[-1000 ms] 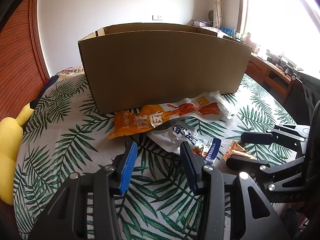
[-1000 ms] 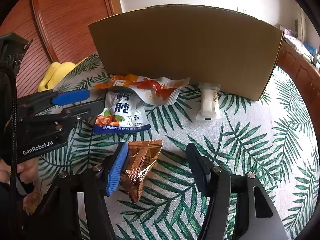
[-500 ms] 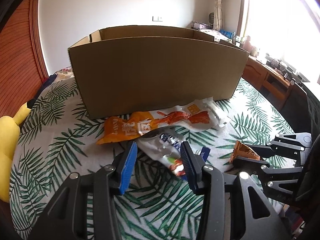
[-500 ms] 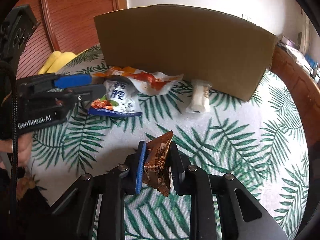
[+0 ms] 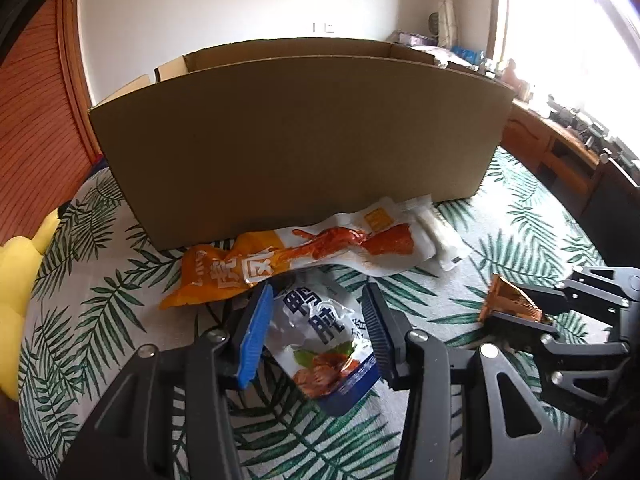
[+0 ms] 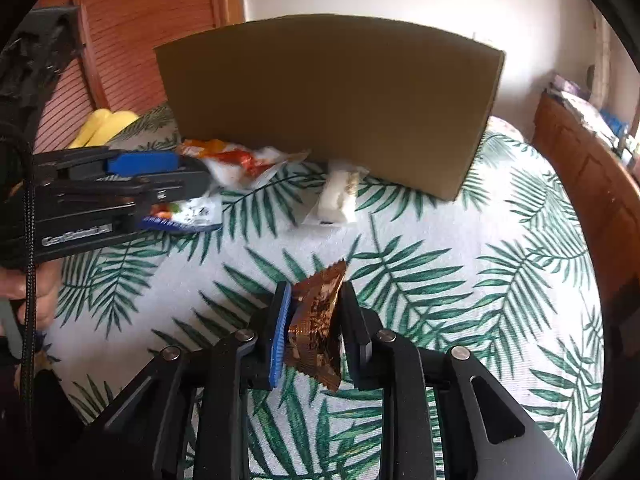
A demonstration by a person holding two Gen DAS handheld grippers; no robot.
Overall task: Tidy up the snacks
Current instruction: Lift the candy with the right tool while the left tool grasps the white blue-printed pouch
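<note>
A white and blue snack packet (image 5: 320, 344) lies on the leaf-print cloth between the fingers of my left gripper (image 5: 316, 296). Its jaws straddle the packet, and I see no pad pressing on it. My right gripper (image 6: 316, 292) is shut on a copper foil snack packet (image 6: 316, 328) and holds it above the cloth. From the left wrist view this foil packet (image 5: 500, 296) shows at the right, in the right gripper (image 5: 506, 304). The left gripper (image 6: 192, 172) shows at the left of the right wrist view. An open cardboard box (image 5: 296, 140) stands behind the snacks.
An orange and white packet (image 5: 304, 248) and a white bar packet (image 5: 444, 236) lie against the box front. A yellow cushion (image 5: 16, 280) sits at the left edge and wooden furniture (image 5: 560, 160) at the right. A hand (image 6: 36, 292) grips the left gripper's handle.
My right gripper closed on the foil packet and lifted it off the cloth. My left gripper moved forward, so the white and blue packet now sits between its fingers.
</note>
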